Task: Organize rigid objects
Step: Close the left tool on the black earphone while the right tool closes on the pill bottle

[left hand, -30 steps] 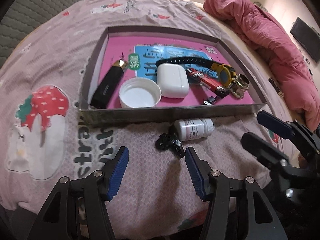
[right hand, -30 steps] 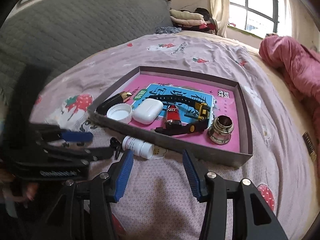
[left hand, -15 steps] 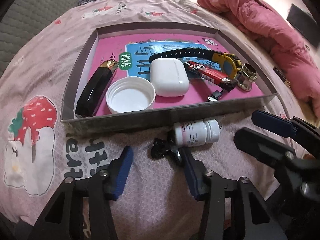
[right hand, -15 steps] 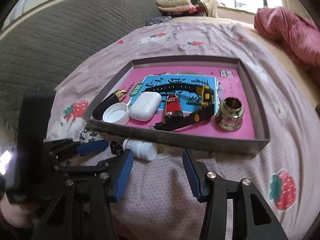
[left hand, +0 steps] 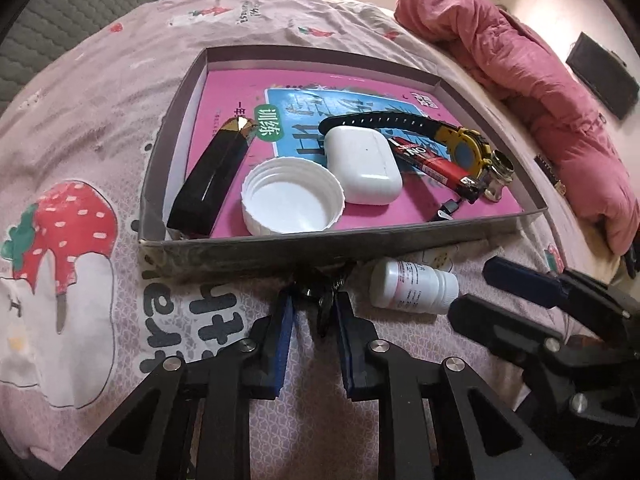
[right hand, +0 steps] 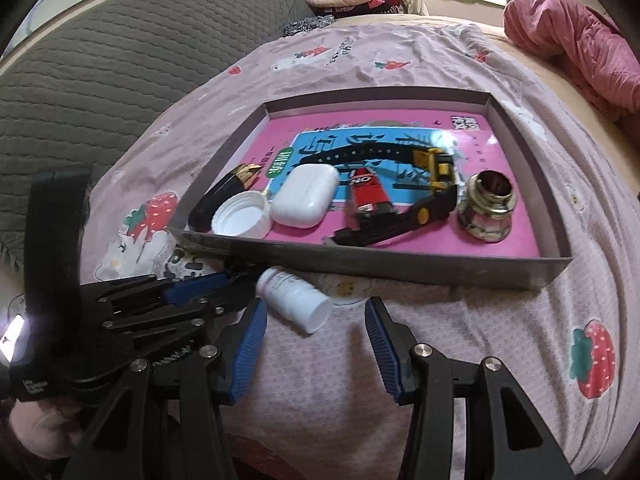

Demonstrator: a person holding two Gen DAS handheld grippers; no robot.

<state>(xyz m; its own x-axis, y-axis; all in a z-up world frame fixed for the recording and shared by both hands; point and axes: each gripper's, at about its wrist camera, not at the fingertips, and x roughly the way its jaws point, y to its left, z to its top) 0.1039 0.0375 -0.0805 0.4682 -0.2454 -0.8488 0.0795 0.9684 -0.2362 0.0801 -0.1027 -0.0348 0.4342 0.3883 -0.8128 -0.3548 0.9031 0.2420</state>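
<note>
From the left wrist camera, the left gripper has its blue pads pinched on a small black clip-like object lying on the bedspread just outside the near wall of the shallow tray; a white pill bottle lies on its side just beside it, also outside. Already in the tray are a black lighter-shaped case, a white screw cap, a white earbud case, a red tube, a yellow-faced wristwatch and a brass fitting, so the sorting looks mostly done, with two pieces left. From the right wrist camera, the right gripper hovers with jaws wide apart and empty, close to the bottle, which lies partly between its pads. The surface is a pink strawberry-print bedspread, soft and rumpled, with a grey quilted headboard, a pink duvet and a window behind.
</note>
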